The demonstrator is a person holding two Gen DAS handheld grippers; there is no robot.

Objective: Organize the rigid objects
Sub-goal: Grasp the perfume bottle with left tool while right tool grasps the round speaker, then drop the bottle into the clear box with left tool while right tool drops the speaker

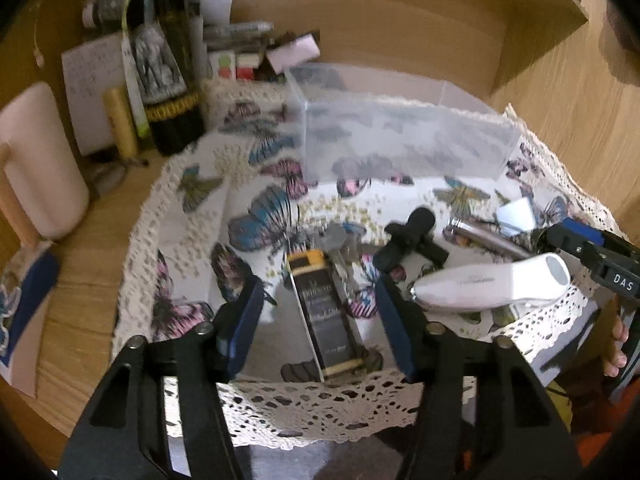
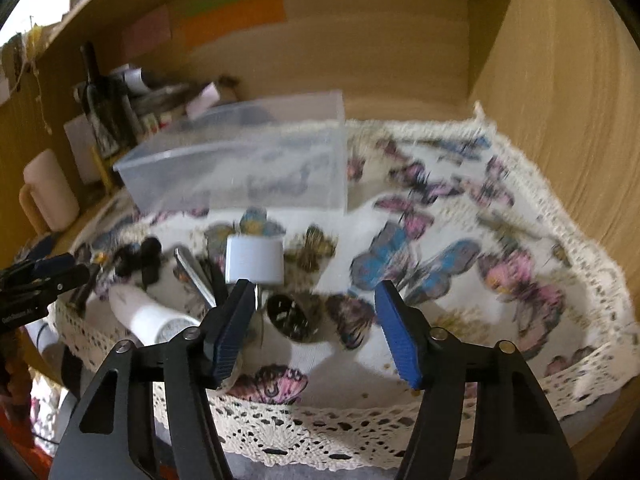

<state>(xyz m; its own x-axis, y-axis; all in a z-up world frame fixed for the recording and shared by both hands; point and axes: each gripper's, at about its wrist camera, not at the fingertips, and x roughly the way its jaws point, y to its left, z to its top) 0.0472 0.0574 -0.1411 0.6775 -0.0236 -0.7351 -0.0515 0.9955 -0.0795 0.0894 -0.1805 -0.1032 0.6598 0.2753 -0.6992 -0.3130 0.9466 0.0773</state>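
Observation:
A dark slim box with yellow bands (image 1: 324,312) lies on the butterfly cloth (image 1: 200,240) between the blue pads of my left gripper (image 1: 320,292). The pads stand clear of its sides, so the gripper is open. Nearby lie a black clip-like piece (image 1: 412,236), a white handheld device (image 1: 492,284), a silver metal piece (image 1: 488,236) and a white block (image 1: 516,212). My right gripper (image 2: 316,292) is open over a dark round object (image 2: 288,318), without touching it. The white block (image 2: 254,260) and the white device (image 2: 148,316) lie beside it. An empty-looking clear plastic box (image 2: 240,168) stands behind.
A dark bottle (image 1: 168,60), a pink mug (image 1: 36,168), papers and small clutter crowd the back left. Wooden shelf walls (image 2: 560,100) close in behind and on the right. The lace cloth edge (image 2: 320,420) hangs over the front. A person's fingers (image 1: 618,344) show at right.

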